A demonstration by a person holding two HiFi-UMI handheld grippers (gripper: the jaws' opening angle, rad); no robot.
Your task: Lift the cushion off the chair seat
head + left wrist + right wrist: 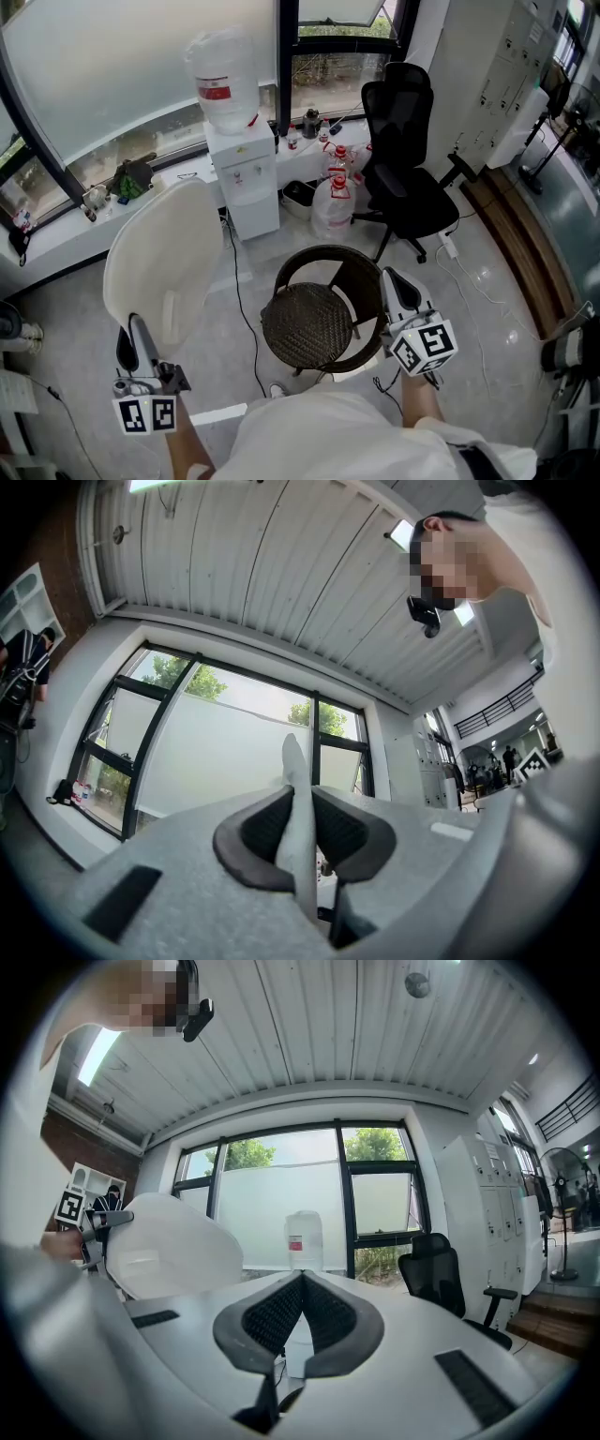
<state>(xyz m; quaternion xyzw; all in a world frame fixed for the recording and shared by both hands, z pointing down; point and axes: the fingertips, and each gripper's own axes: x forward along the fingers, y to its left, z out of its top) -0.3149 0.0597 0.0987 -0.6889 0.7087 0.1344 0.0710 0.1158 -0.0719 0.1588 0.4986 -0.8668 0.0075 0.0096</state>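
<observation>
The left tongs (137, 343) are gripping the lower edge of the white cushion (164, 272). Their dark pads are pressing on either face of its thin rim, so only a narrow gap is showing between them. The cushion is hanging in the air to the left of the wicker chair (314, 323), clear of the seat. It is standing roughly upright, with its broad pale face looking toward the person. The wicker chair's round woven seat is lying bare, with the dark curved backrest wrapping around its far side.

The right tongs (396, 284) are hovering at the wicker chair's right rim and pointing away from the person. Their jaws are sitting together with nothing between them. I cannot tell whether they are touching the rim.

Beyond the wicker chair and to its left, a white water dispenser (242, 178) carrying a clear bottle (223, 80) is standing against the window ledge (66, 230). A few water jugs (333, 202) are sitting on the floor straight behind the wicker chair. A black office chair (403, 169) is standing behind it and to its right.
</observation>
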